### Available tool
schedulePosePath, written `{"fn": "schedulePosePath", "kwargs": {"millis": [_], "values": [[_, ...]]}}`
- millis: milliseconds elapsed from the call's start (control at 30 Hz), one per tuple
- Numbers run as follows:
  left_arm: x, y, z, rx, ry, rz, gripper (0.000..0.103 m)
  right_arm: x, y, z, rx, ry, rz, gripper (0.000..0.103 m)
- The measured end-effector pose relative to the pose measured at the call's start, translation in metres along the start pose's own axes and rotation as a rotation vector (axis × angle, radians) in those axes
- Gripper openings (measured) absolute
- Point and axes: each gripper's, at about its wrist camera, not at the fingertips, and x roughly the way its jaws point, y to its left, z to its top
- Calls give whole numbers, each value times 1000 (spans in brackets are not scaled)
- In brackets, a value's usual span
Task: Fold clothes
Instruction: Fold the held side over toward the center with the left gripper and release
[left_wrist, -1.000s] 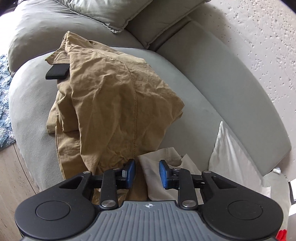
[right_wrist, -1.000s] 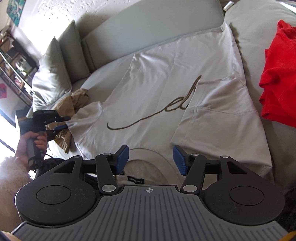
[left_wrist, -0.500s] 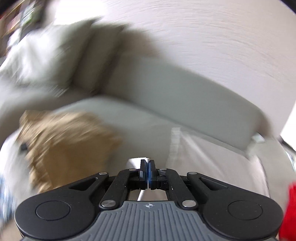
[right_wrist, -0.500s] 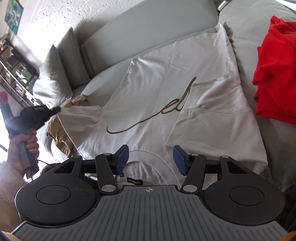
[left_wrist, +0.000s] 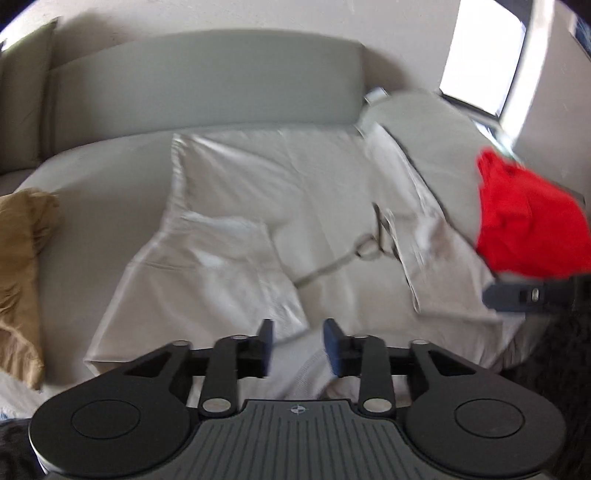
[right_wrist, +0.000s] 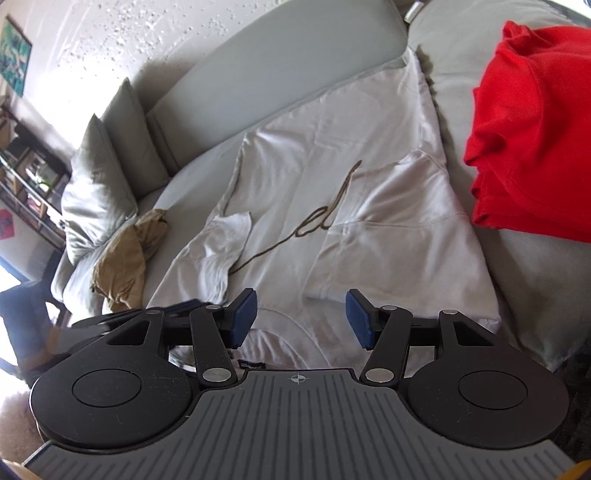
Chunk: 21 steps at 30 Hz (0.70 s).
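Observation:
A white T-shirt (right_wrist: 332, 177) with brown script lettering lies flat on the grey sofa, both sleeves folded in over the body. It also shows in the left wrist view (left_wrist: 295, 206). My left gripper (left_wrist: 298, 345) is open and empty above the shirt's near edge, by the folded left sleeve (left_wrist: 229, 258). My right gripper (right_wrist: 300, 319) is open and empty over the collar end. Its fingers also show in the left wrist view (left_wrist: 517, 293).
A red garment (right_wrist: 532, 129) lies on the sofa to the right of the shirt. Tan trousers (right_wrist: 125, 254) lie bunched to the left, also in the left wrist view (left_wrist: 22, 266). Grey cushions (right_wrist: 103, 184) and the backrest (left_wrist: 207, 81) stand behind.
My left gripper shut on the shirt's left sleeve, carried it right over the body, and has opened and let it go. The sleeve now lies folded in. The right gripper stayed open.

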Motion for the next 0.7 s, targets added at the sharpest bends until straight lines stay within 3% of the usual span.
{"fn": "schedulePosePath", "kwargs": {"millis": [67, 167, 200, 333, 500, 533, 567, 600, 700], "values": [[-16, 20, 6, -110, -55, 52, 39, -1, -5, 1, 19, -9, -5, 60], [-11, 65, 12, -270, -43, 180, 37, -2, -13, 4, 40, -24, -20, 60], [-8, 77, 12, -311, -31, 191, 37, -1, -16, 4, 50, -25, -24, 60], [11, 111, 7, -429, 75, 98, 38, 0, -21, 3, 67, -22, -41, 60], [28, 115, -1, -464, 158, 57, 34, 4, -15, 2, 50, -16, -50, 60], [29, 112, -1, -451, 163, 60, 26, 4, -15, 2, 48, -12, -50, 60], [28, 110, -1, -441, 169, 65, 8, 5, -14, 1, 47, -9, -49, 60], [26, 107, -1, -432, 174, 70, 1, 6, -14, 0, 45, -7, -50, 60], [13, 96, -3, -366, 154, 178, 1, 7, -13, 0, 41, 0, -55, 60]]}}
